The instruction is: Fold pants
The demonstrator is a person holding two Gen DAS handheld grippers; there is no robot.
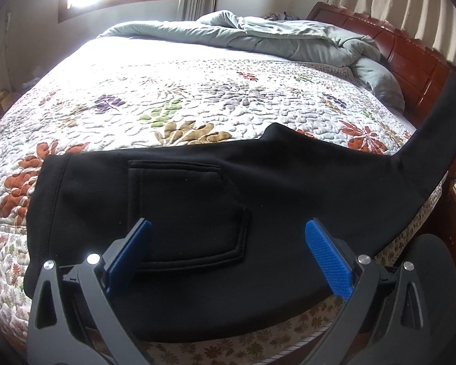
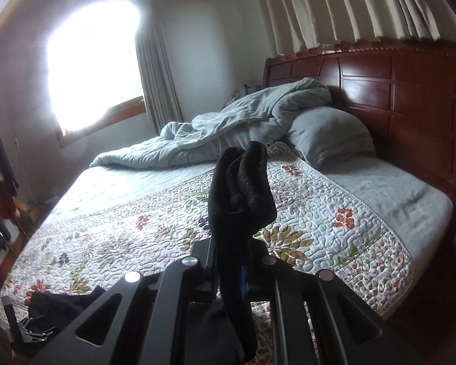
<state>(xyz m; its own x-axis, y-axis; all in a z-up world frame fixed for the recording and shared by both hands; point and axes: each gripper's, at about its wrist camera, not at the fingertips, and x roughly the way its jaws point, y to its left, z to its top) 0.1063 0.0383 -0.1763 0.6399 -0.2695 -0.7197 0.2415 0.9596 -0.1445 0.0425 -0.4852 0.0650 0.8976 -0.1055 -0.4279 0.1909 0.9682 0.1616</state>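
1. Down at the left wrist view first: the black pants [image 1: 215, 200] lie flat across the near edge of the floral quilt [image 1: 173, 103], waistband end to the left, a stitched back pocket [image 1: 191, 213] facing up. One leg rises off the bed toward the upper right of the frame, lifted clear of the quilt. The left gripper [image 1: 228, 255] hangs just above the pocket area, its blue pads spread wide, nothing between them.
2. Beyond, a rumpled grey duvet [image 1: 288, 39] is heaped near the wooden headboard [image 1: 410, 57].
3. Right wrist view: the right gripper [image 2: 237, 261] is clamped nearly closed on a bunched fold of the pants [image 2: 243, 194], the cloth standing up past the fingertips, well above the quilt [image 2: 304, 213].
4. The rest of the pants shows as a dark heap at lower left, with the left gripper [image 2: 30, 331] beside it.
5. Grey pillow [image 2: 328, 133] sits against the headboard [image 2: 395, 91].
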